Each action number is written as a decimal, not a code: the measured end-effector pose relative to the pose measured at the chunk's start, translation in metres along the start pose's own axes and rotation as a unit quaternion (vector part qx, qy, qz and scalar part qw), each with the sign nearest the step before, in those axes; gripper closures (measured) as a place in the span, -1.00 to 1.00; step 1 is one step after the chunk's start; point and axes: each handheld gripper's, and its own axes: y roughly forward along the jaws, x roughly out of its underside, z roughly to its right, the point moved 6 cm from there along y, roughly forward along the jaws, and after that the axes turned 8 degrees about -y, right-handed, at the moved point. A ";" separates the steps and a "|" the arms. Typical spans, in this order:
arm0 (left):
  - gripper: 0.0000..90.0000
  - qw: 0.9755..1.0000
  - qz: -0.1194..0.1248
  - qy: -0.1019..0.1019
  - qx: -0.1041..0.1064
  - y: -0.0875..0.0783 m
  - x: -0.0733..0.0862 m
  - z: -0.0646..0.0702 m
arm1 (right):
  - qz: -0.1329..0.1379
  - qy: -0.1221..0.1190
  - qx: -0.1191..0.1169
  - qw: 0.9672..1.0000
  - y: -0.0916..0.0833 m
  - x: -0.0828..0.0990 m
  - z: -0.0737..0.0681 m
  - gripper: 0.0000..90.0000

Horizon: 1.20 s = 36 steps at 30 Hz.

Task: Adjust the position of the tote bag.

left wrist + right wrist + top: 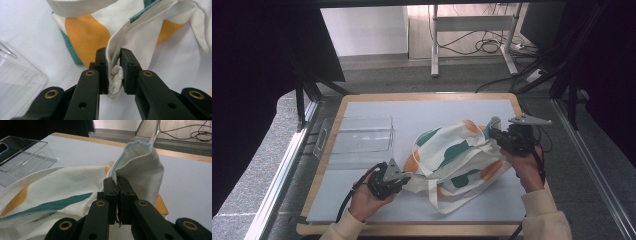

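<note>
A white cloth tote bag (457,155) with green and orange shapes lies crumpled in the middle of the table. My left gripper (404,179) is at its lower left corner, shut on a bunched fold of the bag's hem (115,76). My right gripper (493,133) is at the bag's upper right edge, shut on the hem (117,178), which stands up in a raised flap (142,171) above the jaws. The bag's strap loops (447,202) trail toward the front edge.
A clear plastic tray (359,137) stands at the table's left, close beside the bag. The pale blue mat (377,205) covers a wooden tabletop (324,165). Beyond the far edge are a desk frame and cables (484,45) on the floor.
</note>
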 end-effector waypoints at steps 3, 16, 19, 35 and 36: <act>0.73 1.000 0.000 0.002 -0.006 -0.003 -0.005 -0.007 | 0.006 0.003 0.000 1.000 -0.007 0.003 -0.001 0.91; 0.72 1.000 0.001 -0.014 -0.019 0.004 -0.013 -0.025 | 0.016 0.007 0.005 1.000 -0.028 0.025 -0.015 0.91; 0.72 1.000 0.005 -0.020 -0.018 0.005 -0.013 -0.026 | 0.021 0.013 0.006 1.000 -0.029 0.031 -0.015 0.91; 0.72 0.999 0.015 -0.011 -0.027 0.006 -0.021 -0.028 | 0.016 0.021 0.015 1.000 -0.040 0.046 -0.014 0.91; 0.72 1.000 0.014 -0.008 -0.027 0.006 -0.022 -0.028 | 0.014 0.023 0.018 0.999 -0.041 0.048 -0.014 0.91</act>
